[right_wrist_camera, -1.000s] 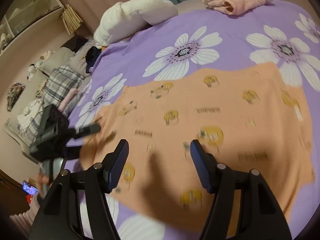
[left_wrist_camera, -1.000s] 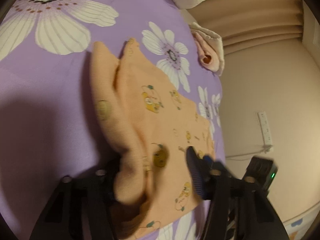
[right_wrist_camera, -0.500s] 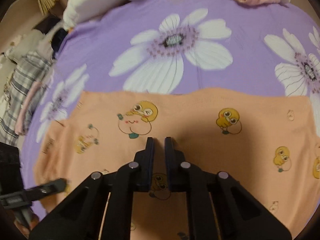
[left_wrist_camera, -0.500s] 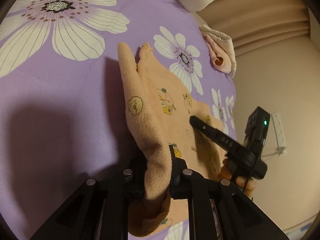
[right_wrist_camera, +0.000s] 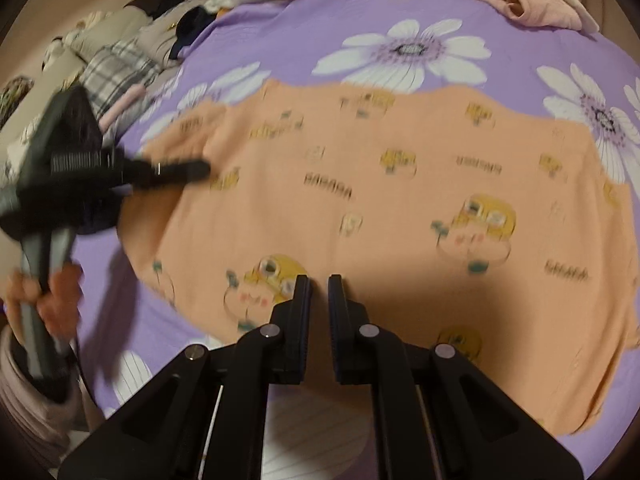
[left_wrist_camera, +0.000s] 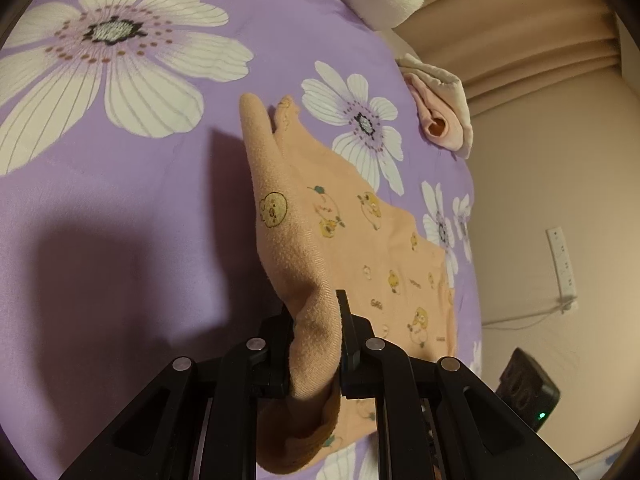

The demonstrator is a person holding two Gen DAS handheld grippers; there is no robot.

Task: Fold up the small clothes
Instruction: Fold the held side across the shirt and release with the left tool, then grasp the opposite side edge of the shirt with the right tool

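Across the frame's middle, on the purple flowered bed [right_wrist_camera: 288,28], the orange garment [right_wrist_camera: 400,200] is lying spread. At lower centre, the left hand-held gripper [left_wrist_camera: 316,344] is clamping its raised edge; the right hand-held gripper [right_wrist_camera: 319,312] is sitting closed, empty.

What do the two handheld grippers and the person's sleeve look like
Both grippers, left and right, are matte black, with angular linkage arms, round silver pivot pins and ribbed bluish pads on the jaws. The left gripper has a grey handle. The sleeve is pale pink.
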